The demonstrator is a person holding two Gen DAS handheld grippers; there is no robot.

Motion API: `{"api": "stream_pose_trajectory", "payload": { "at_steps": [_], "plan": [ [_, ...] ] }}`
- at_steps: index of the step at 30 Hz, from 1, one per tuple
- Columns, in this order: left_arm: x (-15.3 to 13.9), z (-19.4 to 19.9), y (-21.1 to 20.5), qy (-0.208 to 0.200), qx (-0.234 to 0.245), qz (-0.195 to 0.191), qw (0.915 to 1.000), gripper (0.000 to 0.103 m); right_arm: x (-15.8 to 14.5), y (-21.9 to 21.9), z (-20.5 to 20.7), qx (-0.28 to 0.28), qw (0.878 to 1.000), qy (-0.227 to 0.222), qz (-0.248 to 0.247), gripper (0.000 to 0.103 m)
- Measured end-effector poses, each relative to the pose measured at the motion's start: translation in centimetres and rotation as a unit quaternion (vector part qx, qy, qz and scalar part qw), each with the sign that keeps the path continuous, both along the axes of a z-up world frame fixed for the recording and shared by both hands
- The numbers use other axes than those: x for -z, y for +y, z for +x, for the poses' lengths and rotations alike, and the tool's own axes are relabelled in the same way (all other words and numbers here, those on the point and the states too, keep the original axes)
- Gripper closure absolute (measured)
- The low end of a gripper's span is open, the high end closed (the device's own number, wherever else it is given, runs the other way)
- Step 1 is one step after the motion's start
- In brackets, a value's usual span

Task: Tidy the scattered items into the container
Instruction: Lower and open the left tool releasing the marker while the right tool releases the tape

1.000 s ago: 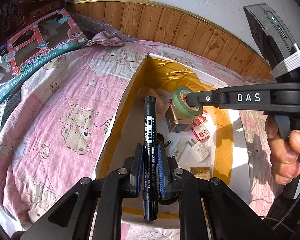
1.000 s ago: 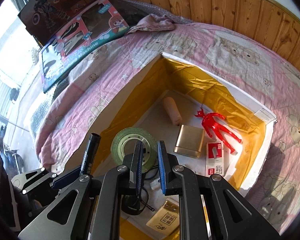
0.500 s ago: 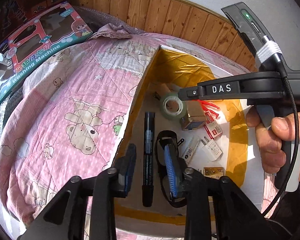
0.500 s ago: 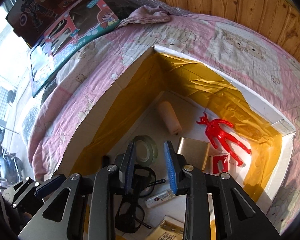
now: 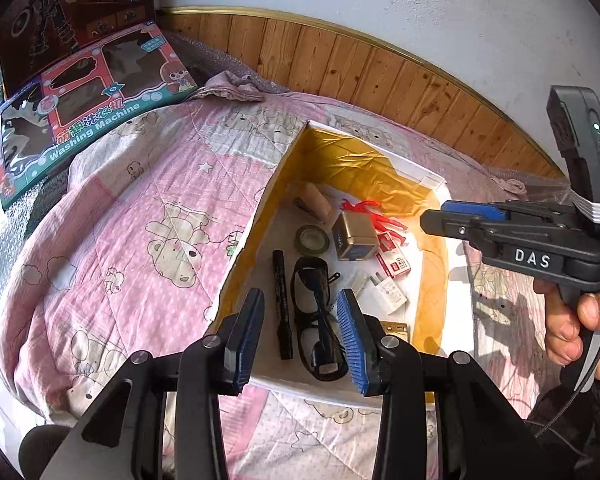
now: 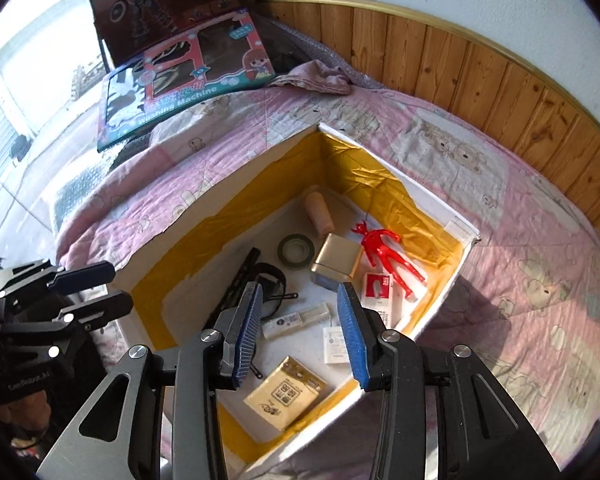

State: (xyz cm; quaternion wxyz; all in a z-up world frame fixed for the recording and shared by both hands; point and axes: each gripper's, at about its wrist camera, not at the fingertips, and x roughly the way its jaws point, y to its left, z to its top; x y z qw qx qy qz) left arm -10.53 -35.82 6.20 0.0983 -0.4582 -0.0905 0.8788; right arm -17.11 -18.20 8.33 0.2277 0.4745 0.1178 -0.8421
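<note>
- The left tool [image 5: 302,332] hangs above the near end of the box with its blue-padded fingers [image 5: 350,336] spread apart and nothing between them.
- The right tool [image 6: 300,332] is likewise spread wide and empty, over the near corner of the box; in the left wrist view it reaches in from the right, gripped by a hand [image 5: 580,336].
- Below both sits the box [image 6: 228,184], white outside and lined with gold foil, resting on a bed under a pink bear-print quilt [image 5: 112,248].
- The black marker [image 5: 282,300] lies flat on the box floor along the left wall, just beside the black glasses [image 5: 316,312].
- The roll of green tape [image 6: 296,250] lies flat past the glasses, close to the gold-coloured block [image 6: 336,262].
- Also inside: a red figure [image 6: 388,256], a tan roll [image 6: 319,214] toward the far corner, a red and white pack [image 6: 380,292], a white charger [image 5: 388,292] and a gold packet [image 6: 288,398] at the near wall.
- Toy cartons [image 6: 188,76] lean at the head of the bed against a wood-panelled wall [image 6: 460,64].
</note>
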Motion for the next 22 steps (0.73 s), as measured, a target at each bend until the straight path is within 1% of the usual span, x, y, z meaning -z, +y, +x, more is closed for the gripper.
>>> {"api": "stream_pose_trajectory", "payload": {
  "at_steps": [3, 6, 9, 12, 14, 17, 19, 22],
  "plan": [
    [-0.7, 1.2, 1.3, 0.003, 0.009, 0.000, 1.0000, 0.063, -0.7, 0.7, 3.2, -0.011, 0.999, 0.011, 0.036, 0.055],
    [-1.6, 2.4, 2.8, 0.007, 0.019, -0.004, 0.9998, 0.062, -0.6, 1.1, 5.6, -0.017, 0.998, 0.006, 0.068, 0.053],
    [-2.6, 3.6, 4.2, 0.017, 0.026, -0.014, 0.9994, 0.060, -0.3, 1.4, 7.6, -0.035, 0.997, -0.008, 0.075, 0.053],
    [-3.6, 4.8, 5.2, 0.029, 0.027, -0.029, 0.9988, 0.058, 0.0, 1.6, 9.2, -0.047, 0.997, -0.022, 0.064, 0.053],
    [-4.1, 5.5, 5.3, 0.035, 0.026, -0.033, 0.9985, 0.058, 0.0, 1.8, 9.9, -0.053, 0.997, -0.036, 0.045, 0.052],
    [-4.6, 6.3, 5.3, 0.041, 0.021, -0.035, 0.9983, 0.057, -0.4, 1.9, 10.9, -0.059, 0.997, -0.044, 0.019, 0.052],
    [-4.7, 6.8, 5.3, 0.042, 0.018, -0.036, 0.9983, 0.057, -0.8, 1.8, 11.6, -0.061, 0.997, -0.041, 0.013, 0.052],
    [-4.7, 7.3, 5.4, 0.040, 0.014, -0.038, 0.9984, 0.057, -1.3, 1.3, 12.4, -0.066, 0.997, -0.027, 0.025, 0.052]
  ]
}}
